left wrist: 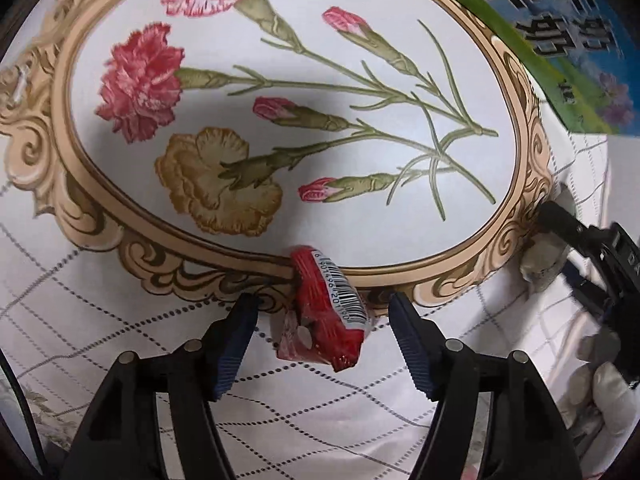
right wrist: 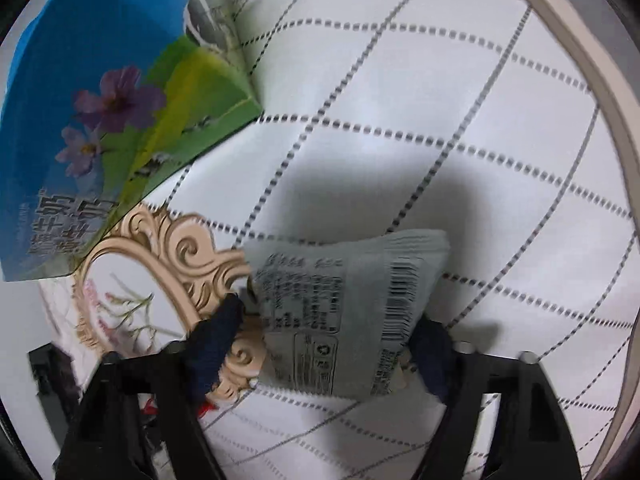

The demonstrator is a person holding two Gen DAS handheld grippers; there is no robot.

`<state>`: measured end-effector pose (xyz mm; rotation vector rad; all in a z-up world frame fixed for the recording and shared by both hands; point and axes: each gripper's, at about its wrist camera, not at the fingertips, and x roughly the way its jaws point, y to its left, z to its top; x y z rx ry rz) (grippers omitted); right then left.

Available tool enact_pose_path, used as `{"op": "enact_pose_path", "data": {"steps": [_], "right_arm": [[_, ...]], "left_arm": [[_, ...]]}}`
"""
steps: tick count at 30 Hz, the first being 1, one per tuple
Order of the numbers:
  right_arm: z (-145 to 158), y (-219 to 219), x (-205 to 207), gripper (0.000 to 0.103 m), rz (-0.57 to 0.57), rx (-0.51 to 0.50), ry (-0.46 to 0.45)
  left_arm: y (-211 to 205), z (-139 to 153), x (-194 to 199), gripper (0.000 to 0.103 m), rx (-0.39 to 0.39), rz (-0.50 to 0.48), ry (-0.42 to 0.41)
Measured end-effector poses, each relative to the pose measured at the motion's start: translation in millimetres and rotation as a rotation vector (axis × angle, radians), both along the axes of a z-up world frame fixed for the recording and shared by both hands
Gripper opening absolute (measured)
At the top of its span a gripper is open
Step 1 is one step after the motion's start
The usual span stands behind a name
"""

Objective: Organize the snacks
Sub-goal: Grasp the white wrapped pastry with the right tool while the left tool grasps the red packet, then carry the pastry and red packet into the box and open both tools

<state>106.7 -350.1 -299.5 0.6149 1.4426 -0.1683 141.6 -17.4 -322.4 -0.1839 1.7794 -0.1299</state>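
Observation:
A small red snack packet (left wrist: 326,312) with a barcode lies on the flowered tablecloth, between the open fingers of my left gripper (left wrist: 324,312); the pads stand apart from it on both sides. My right gripper (right wrist: 332,328) is shut on a grey snack packet (right wrist: 344,308) with a barcode, held just above the cloth. In the left wrist view the right gripper (left wrist: 560,232) shows at the right edge with the grey packet (left wrist: 542,260) in it.
A blue and green milk carton box (right wrist: 100,120) stands at the back; it also shows in the left wrist view (left wrist: 560,32). The cloth bears a printed oval frame with carnations (left wrist: 280,120). The table's rim (right wrist: 612,120) curves at right. A gloved hand (left wrist: 600,392) holds the right gripper.

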Motion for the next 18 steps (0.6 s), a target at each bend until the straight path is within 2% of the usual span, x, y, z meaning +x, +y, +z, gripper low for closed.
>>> {"op": "enact_pose_path", "data": {"steps": [1,2,4,7,10,13,15,18], "right_arm": [[-0.6,5.0,1.8,0.060,0.014,-0.028,-0.013],[-2.4,13.0,3.7,0.059,0.029,-0.044,-0.029],[0.7,21.3,2.2,0.055,0.069,-0.073,-0.041],[5.0,34.9,0.0,0.053,0.141,-0.111,-0.055],[7.8,45.1,-4.9,0.052,0.178,-0.089,-0.066],[11.0,59.0,-10.3,0.051,0.198,-0.047,-0.077],[17.2,71.3,-16.1,0.051,0.215,-0.029,-0.091],[32.1,77.6,-20.1,0.051,0.229,0.007,-0.120]], "left_arm": [[-6.4,0.8,-3.9,0.057,0.030,-0.025,-0.015],[-12.2,2.0,-6.4,0.046,0.070,-0.068,-0.033],[-23.4,4.6,-10.5,0.040,0.120,-0.139,-0.065],[-30.3,8.9,-15.5,0.039,0.132,-0.178,-0.097],[-31.0,17.8,-17.9,0.038,0.122,-0.187,-0.102],[-31.7,39.2,-2.2,0.038,0.115,-0.196,-0.132],[-33.2,52.9,0.1,0.038,0.098,-0.196,-0.130],[-29.4,82.9,6.0,0.038,0.062,-0.195,-0.173]]}}
